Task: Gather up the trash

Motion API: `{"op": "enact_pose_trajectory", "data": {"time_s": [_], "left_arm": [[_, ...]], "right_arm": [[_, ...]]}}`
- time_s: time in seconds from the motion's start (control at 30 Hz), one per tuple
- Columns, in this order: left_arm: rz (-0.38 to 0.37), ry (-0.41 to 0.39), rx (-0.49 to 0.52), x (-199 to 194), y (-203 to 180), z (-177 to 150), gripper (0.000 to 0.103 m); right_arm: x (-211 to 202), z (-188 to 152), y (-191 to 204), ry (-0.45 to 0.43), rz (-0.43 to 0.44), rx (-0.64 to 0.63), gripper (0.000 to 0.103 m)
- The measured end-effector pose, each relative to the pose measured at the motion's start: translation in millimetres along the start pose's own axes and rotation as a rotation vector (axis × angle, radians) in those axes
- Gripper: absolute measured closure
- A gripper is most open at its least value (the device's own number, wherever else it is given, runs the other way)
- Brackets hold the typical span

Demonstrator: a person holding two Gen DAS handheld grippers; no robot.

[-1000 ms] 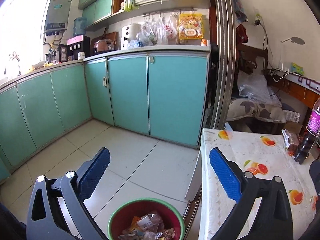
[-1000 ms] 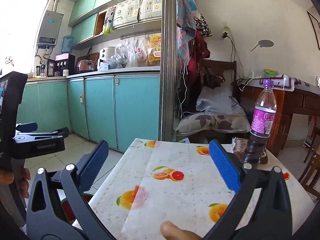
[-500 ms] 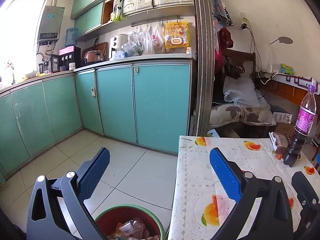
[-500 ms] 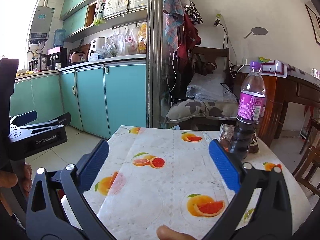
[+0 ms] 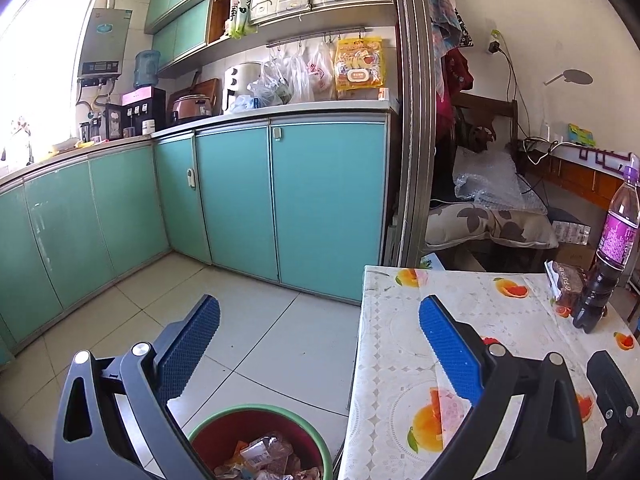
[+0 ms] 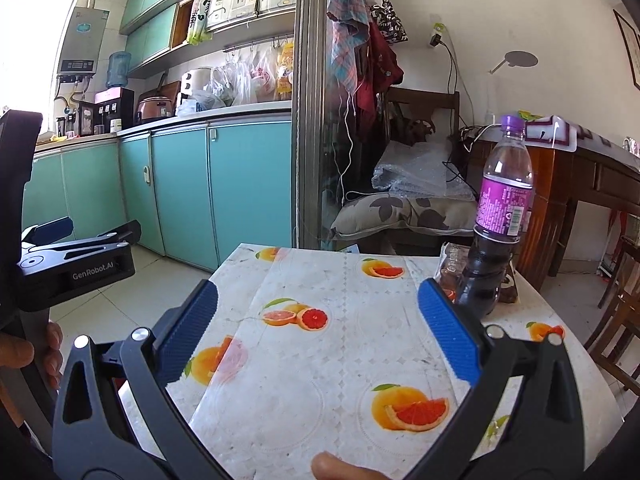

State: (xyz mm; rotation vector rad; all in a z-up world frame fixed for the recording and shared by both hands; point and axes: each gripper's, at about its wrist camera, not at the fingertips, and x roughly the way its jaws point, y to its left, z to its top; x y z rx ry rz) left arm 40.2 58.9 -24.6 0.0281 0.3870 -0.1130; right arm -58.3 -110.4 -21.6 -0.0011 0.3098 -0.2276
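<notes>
A red bin with a green rim (image 5: 256,432) stands on the floor beside the table, holding several wrappers. My left gripper (image 5: 318,336) hangs open over the gap between the bin and the table edge, nothing between its fingers. My right gripper (image 6: 318,320) is open above the fruit-print tablecloth (image 6: 320,360), empty. A purple-labelled bottle of dark drink (image 6: 500,216) stands upright at the table's far right, ahead of the right finger. A brown snack packet (image 6: 452,268) lies just behind it. Both show in the left wrist view too: bottle (image 5: 608,256), packet (image 5: 566,284).
Teal kitchen cabinets (image 5: 280,200) run along the back and left, with tiled floor (image 5: 260,340) in front. A metal door frame (image 5: 416,120) divides off a room with a cushioned chair (image 6: 408,208). A wooden desk (image 6: 580,184) stands at the right. A person's hand (image 6: 36,352) holds the left gripper.
Both grippers have swung rightward and nearer the table. The bottle and packet now sit larger and closer in the right wrist view. The bin has slid left in the left wrist view.
</notes>
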Motion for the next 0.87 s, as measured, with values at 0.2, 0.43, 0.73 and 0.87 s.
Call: {"op": "enact_pose_trajectory", "data": {"time_s": [0.2,0.43,0.73,0.87], "left_arm": [[0.003,0.000,0.001,0,0,1,0.007],[-0.004,0.005,0.003,-1,0,1,0.007],[-0.168,0.138,-0.008,10,-34,-15,0.007],[-0.310,0.289,-0.042,21,-72,-37,0.007]], "right_arm": [[0,0,1,0.004,0.004,-0.004,0.004],[0,-1,0,0.010,0.007,0.003,0.004],[15,-3,-31,0.127,0.018,0.023,0.004],[43,-20,-89,0.328,-0.076,0.054,0.004]]}}
